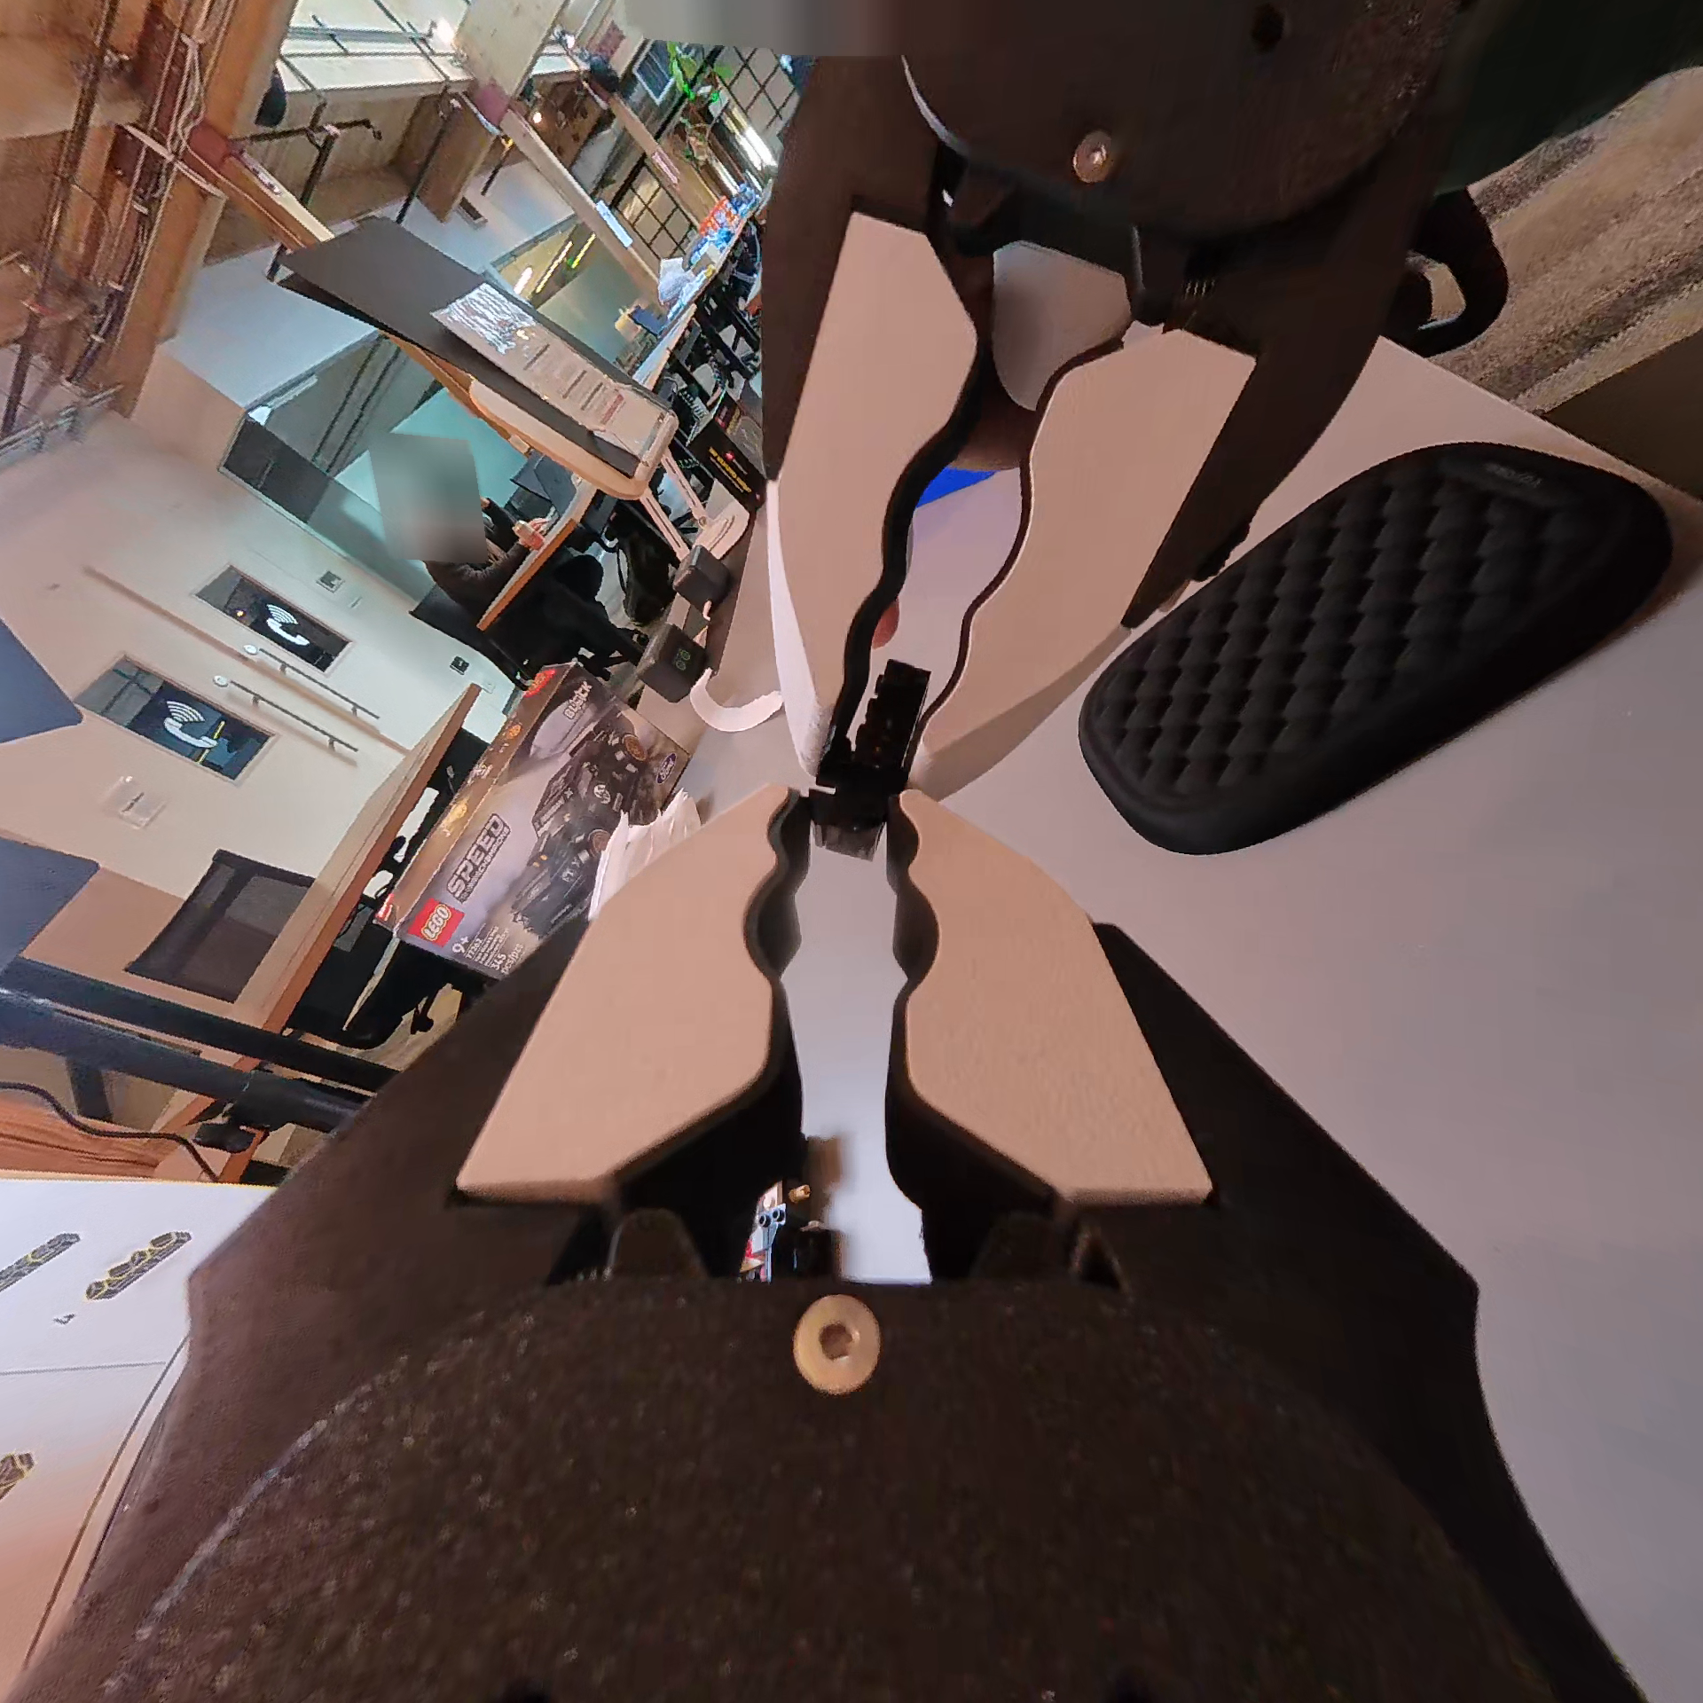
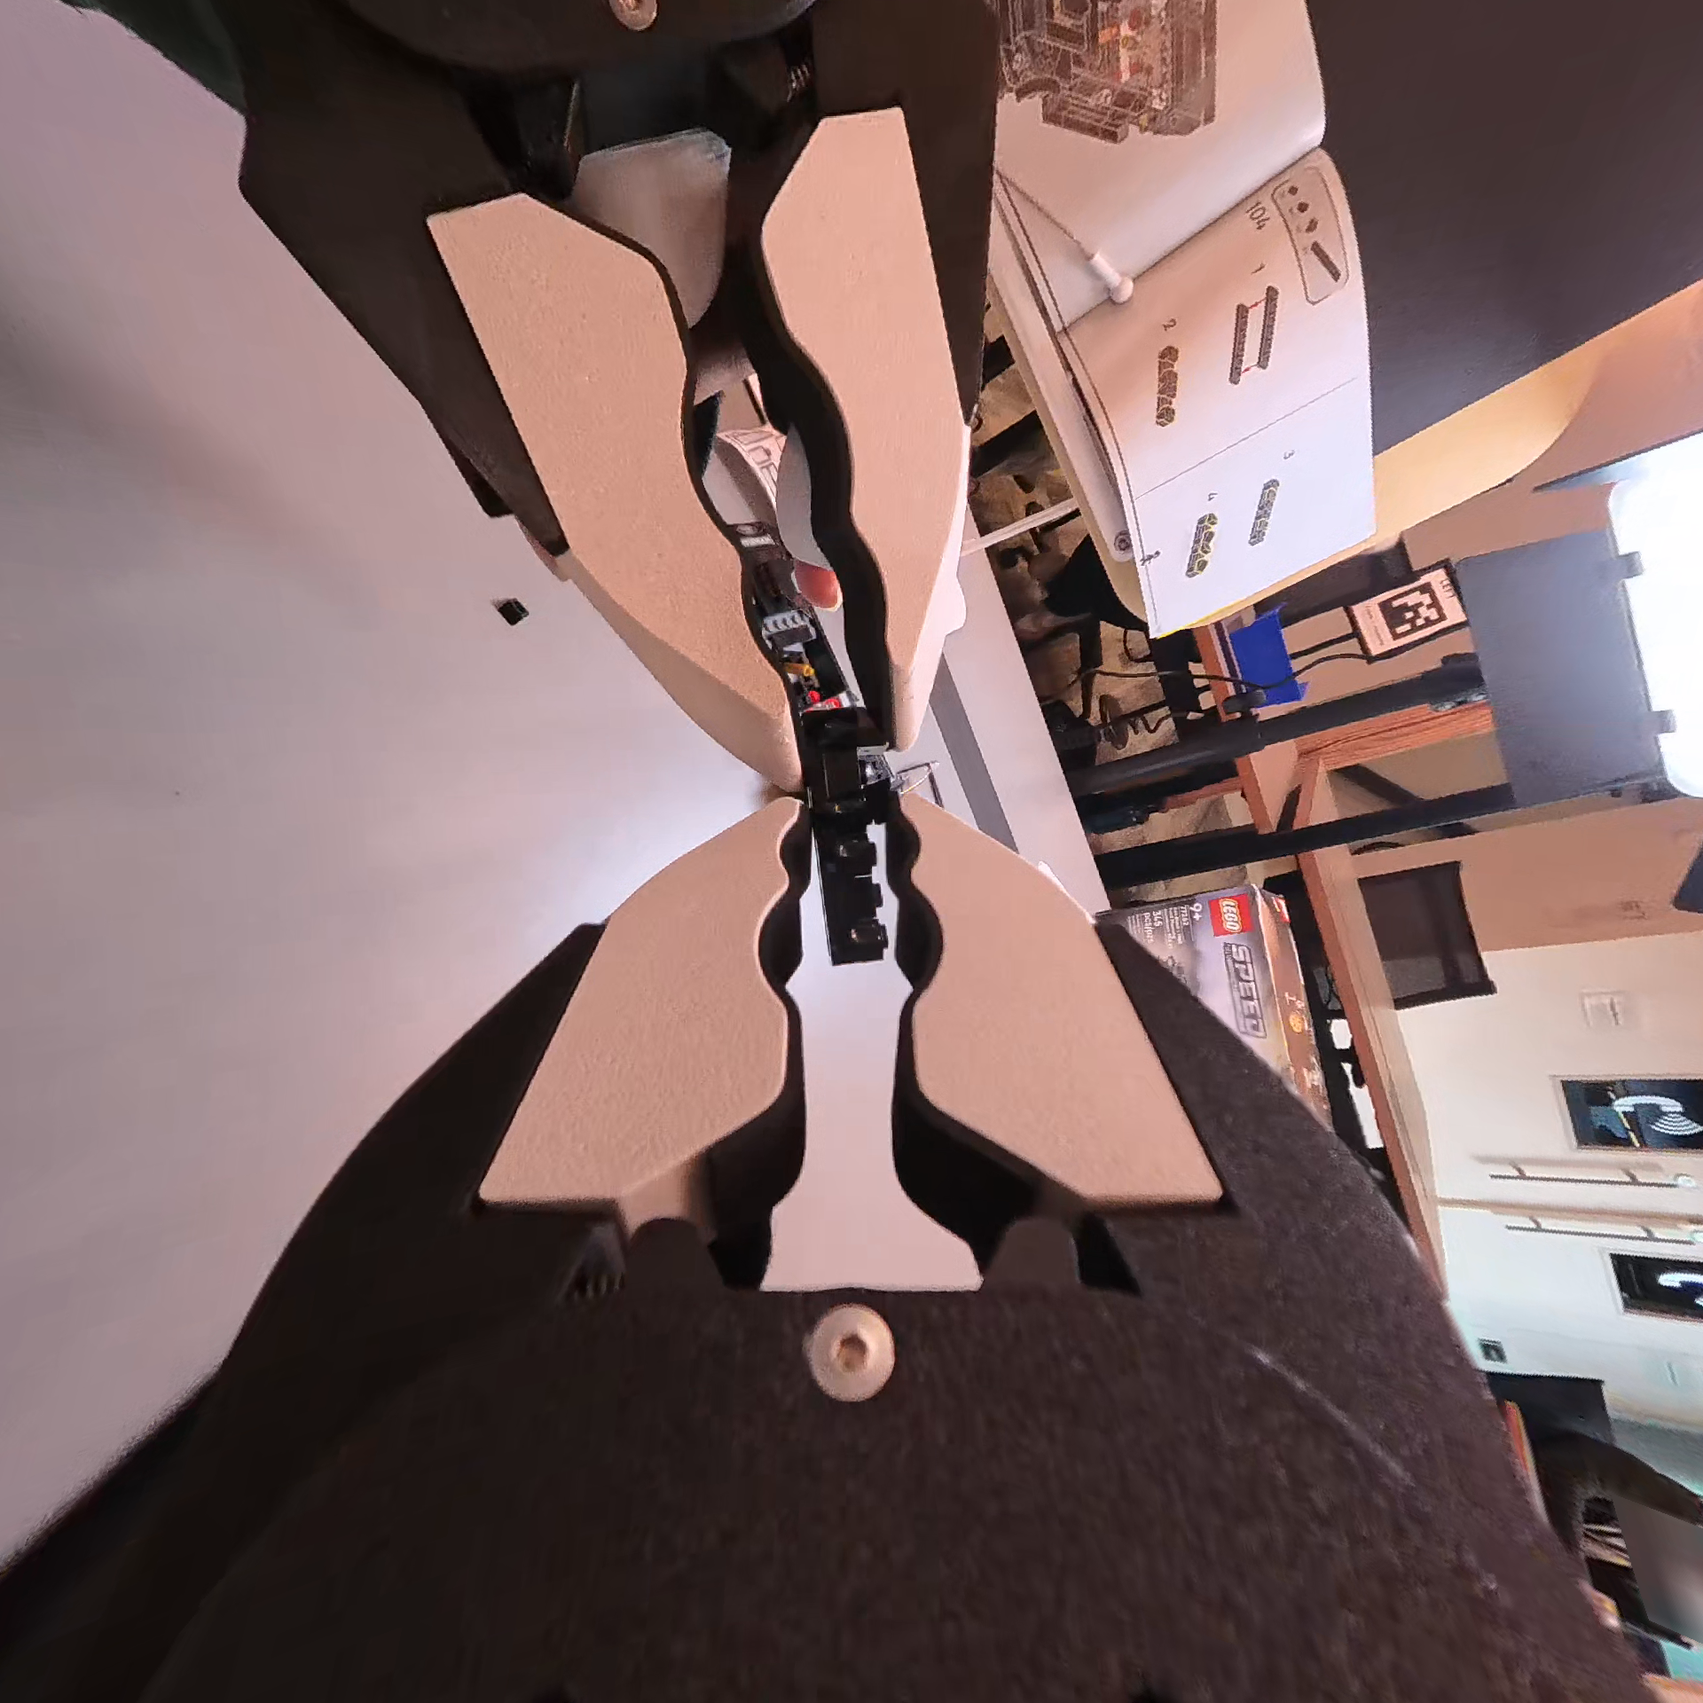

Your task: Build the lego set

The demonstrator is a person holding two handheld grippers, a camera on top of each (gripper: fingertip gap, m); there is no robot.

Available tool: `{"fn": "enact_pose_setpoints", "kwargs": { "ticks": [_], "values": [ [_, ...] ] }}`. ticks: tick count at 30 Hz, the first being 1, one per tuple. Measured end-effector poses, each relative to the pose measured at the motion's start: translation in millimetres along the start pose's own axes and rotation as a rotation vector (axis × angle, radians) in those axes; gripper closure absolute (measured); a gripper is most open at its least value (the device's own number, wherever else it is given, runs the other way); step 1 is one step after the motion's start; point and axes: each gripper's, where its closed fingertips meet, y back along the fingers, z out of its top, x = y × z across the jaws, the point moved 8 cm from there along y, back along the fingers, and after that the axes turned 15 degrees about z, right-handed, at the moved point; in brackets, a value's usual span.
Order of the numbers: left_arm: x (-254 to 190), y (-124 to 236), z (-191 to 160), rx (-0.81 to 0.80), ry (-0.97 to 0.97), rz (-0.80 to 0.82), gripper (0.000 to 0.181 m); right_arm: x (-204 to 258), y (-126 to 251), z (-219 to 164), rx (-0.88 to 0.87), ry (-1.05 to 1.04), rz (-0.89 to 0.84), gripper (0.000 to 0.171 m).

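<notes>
Over the white bench (image 1: 1382,1060), my tongs meet tip to tip. Left tongs (image 1: 848,811) are nearly closed, pinching a small black brick (image 1: 843,820); right tongs (image 2: 852,829) clamp a black studded lego strip (image 2: 852,898). I should line up the studs squarely, then press straight, no twisting.

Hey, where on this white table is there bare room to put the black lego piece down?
Bare white table spreads left of both grippers in the right wrist view, bordered only by one small black piece. Crowded: toward the black padded rest, lego box and instruction booklet.
</notes>
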Motion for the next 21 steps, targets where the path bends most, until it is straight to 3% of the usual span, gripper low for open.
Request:
{"fn": "enact_pose_setpoints", "kwargs": {
  "ticks": [13,21],
  "values": [
    [2.0,4.5,7.2,-0.011,0.010,-0.016,0.165,-5.0,5.7,-1.3,-0.118,-0.137,0.109,0.157],
    [1.4,6.3,7.5,-0.027,-0.019,-0.015,0.165,-4.3,5.9,-4.3,-0.157,-0.041,0.114,0.156]
  ]
}}
